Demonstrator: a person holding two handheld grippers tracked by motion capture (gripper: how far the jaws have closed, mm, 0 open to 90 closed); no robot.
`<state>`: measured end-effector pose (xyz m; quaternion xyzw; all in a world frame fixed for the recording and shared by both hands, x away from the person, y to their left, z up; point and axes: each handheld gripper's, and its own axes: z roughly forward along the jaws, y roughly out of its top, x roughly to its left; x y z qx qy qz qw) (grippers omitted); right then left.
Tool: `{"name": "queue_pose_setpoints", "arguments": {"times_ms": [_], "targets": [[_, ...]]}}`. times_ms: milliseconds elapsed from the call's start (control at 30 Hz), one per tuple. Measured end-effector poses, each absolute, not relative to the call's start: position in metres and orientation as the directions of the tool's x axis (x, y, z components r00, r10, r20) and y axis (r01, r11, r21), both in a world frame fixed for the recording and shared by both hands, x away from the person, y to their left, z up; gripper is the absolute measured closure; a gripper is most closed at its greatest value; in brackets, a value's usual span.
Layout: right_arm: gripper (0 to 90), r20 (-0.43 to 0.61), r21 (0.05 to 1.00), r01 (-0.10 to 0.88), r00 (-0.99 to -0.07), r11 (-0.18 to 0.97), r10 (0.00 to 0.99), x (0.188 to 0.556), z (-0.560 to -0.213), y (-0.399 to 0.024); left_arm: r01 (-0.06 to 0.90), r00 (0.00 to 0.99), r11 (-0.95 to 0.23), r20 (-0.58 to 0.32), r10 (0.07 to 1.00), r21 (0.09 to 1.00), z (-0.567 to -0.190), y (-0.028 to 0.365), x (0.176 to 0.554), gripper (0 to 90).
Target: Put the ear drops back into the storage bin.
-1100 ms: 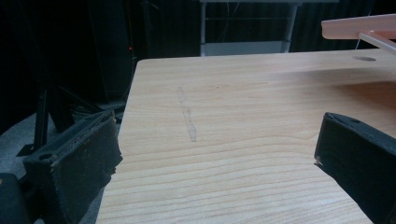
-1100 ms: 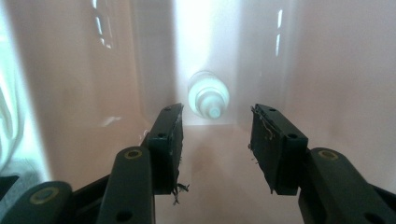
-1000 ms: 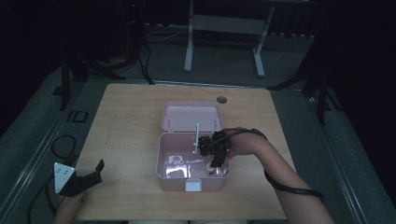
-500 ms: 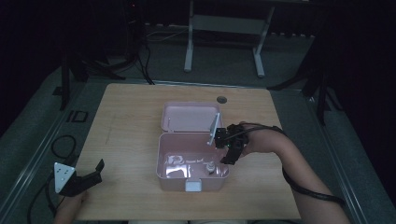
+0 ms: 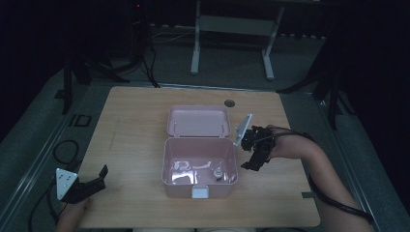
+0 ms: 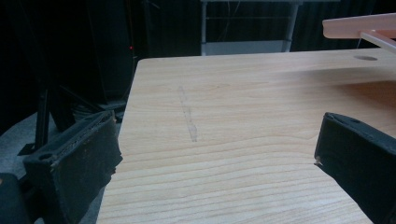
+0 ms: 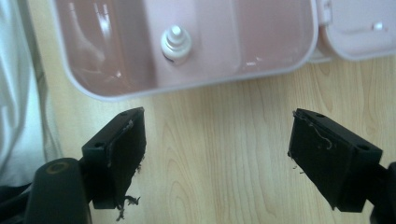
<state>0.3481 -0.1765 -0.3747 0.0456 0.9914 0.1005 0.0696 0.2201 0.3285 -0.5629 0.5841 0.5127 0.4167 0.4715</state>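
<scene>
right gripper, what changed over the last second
The right gripper pulled out of the pink box and moved right; its jaws now stand open and empty over bare table beside the box. A small white bottle sits in the box. The left gripper, box and open lid stayed put.

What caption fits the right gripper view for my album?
Open black tongs hover over the wooden table beside an open pink plastic box holding a small white bottle.

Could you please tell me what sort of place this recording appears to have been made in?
Probably a dim lab or studio set up for recording. A bare wooden table stands on grey flooring, ringed by dark stands and trailing cables, with a metal frame behind.
</scene>
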Motion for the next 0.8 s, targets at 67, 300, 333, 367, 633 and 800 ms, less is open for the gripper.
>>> {"name": "queue_pose_setpoints", "arguments": {"times_ms": [67,300,333,367,633,800], "targets": [[18.7,-0.115,0.212,0.104,-0.985,0.972,0.130,0.350,-0.386,-0.186,0.207,0.127,-0.031,0.005,0.992,0.978,-0.563,0.329,0.220,0.4],[18.9,-0.091,0.229,0.156,-0.979,0.961,0.180,0.352,-0.406,-0.201,0.205,0.127,-0.032,0.005,0.992,0.978,-0.563,0.329,0.220,0.4],[18.9,-0.077,0.230,0.178,-0.977,0.957,0.200,0.353,-0.415,-0.208,0.207,0.128,-0.032,0.005,0.992,0.978,-0.563,0.329,0.220,0.4],[19.0,-0.075,0.226,0.184,-0.976,0.957,0.205,0.353,-0.418,-0.209,0.206,0.127,-0.032,0.005,0.992,0.978,-0.563,0.329,0.220,0.4],[19.2,-0.061,0.172,0.271,-0.957,0.947,0.285,0.361,-0.449,-0.231,0.206,0.125,-0.033,0.007,0.992,0.978,-0.563,0.328,0.220,0.4],[19.3,-0.051,0.178,0.311,-0.944,0.933,0.325,0.363,-0.458,-0.238,0.206,0.125,-0.033,0.007,0.992,0.978,-0.563,0.328,0.220,0.4]]}}
